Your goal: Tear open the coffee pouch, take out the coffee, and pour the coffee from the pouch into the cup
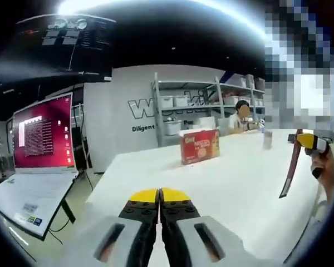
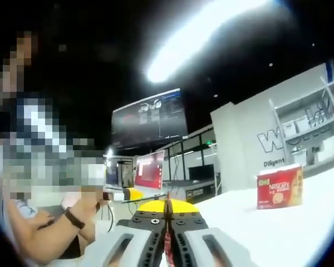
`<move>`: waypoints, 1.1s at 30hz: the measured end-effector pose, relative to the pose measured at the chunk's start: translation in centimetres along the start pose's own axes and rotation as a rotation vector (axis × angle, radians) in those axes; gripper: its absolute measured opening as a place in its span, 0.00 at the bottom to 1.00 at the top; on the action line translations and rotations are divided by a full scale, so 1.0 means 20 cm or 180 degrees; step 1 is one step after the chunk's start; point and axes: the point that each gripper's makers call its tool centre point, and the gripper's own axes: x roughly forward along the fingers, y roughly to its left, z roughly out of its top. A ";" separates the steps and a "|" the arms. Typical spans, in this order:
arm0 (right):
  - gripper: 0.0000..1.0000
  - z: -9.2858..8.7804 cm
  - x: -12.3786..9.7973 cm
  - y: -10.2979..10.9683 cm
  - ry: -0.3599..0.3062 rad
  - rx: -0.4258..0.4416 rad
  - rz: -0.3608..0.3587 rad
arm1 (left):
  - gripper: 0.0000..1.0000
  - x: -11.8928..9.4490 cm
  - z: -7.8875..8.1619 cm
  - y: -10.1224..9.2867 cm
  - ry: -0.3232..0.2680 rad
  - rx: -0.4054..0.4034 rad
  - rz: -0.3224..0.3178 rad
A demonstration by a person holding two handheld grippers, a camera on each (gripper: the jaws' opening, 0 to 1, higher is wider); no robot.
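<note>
Your right claw (image 2: 167, 214) is clamped on the slim red coffee pouch (image 1: 292, 167), holding it up clear of the white table (image 1: 234, 183), presumably for tearing. Your left claw (image 1: 159, 196) is closed, empty. The red box (image 1: 200, 146) stands far across the table.

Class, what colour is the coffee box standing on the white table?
Red, clearest in the left gripper view: coffee box.
</note>
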 end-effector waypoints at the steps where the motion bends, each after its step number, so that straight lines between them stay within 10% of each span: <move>1: 0.01 0.00 0.00 0.00 -0.0004 -0.0001 0.0005 | 0.03 -0.01 0.00 -0.01 -0.0003 -0.0005 -0.0009; 33: 0.01 0.16 -0.49 0.33 0.0045 -0.0052 0.0144 | 0.03 -0.54 -0.02 -0.29 0.0150 -0.0057 -0.0045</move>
